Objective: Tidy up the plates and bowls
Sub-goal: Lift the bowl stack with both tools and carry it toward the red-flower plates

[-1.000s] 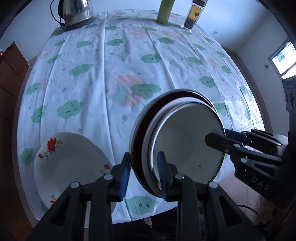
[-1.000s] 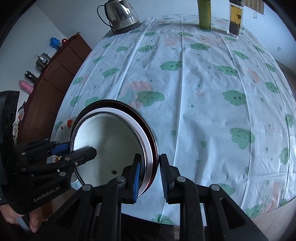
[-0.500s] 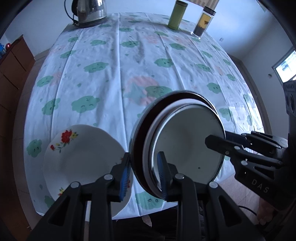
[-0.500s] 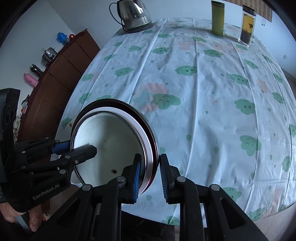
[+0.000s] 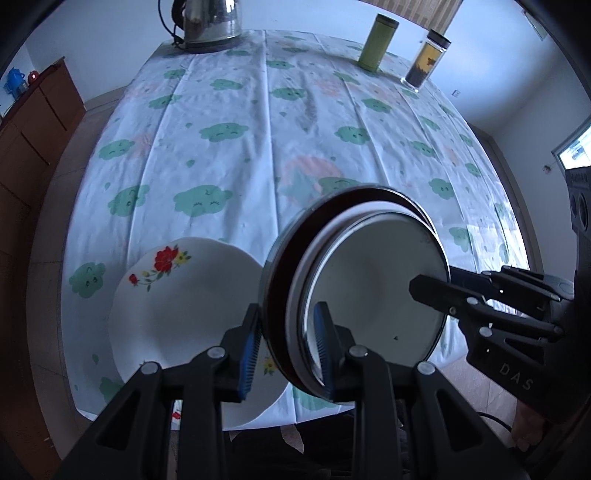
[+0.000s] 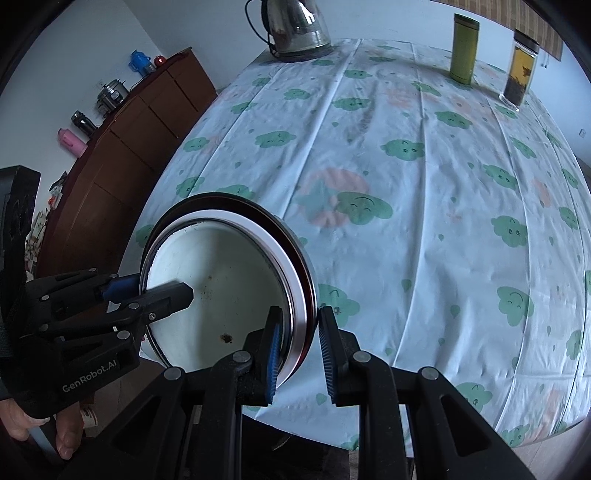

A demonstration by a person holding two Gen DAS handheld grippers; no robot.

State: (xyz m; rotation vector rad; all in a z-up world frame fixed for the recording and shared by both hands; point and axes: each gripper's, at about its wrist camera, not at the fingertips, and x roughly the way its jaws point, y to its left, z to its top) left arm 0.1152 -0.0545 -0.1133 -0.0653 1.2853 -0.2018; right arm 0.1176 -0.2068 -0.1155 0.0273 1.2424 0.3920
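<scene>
While both grippers clamp opposite rims of the nested stack of bowls (image 5: 369, 295), the stack hangs in the air above the near edge of the table (image 5: 258, 129), tilted so that its opening faces the cameras. The left gripper (image 5: 286, 347) holds the stack's left rim: its blue pads (image 5: 249, 350) press on the dark outer wall and on the inner face, with the jaws set narrow around the rim. The right gripper (image 6: 299, 347) holds the right rim in the same manner, one pad inside the bowl and one outside, jaws narrow.

The stack consists of a dark red outer bowl with a metal edge, a white layer inside it, and a white innermost bowl with a few dark specks on its floor.

A white plate with a red flower print (image 5: 184, 306) lies on the tablecloth at the near left, just left of the stack and partly behind the left gripper's finger. The tablecloth is white with green cloud figures.

At the far edge of the table stand a steel kettle (image 5: 210, 22) on the left, a green canister (image 5: 378, 42) and a glass jar with dark contents (image 5: 424, 61) on the right. A brown wooden cabinet (image 6: 129, 147) stands left of the table.
</scene>
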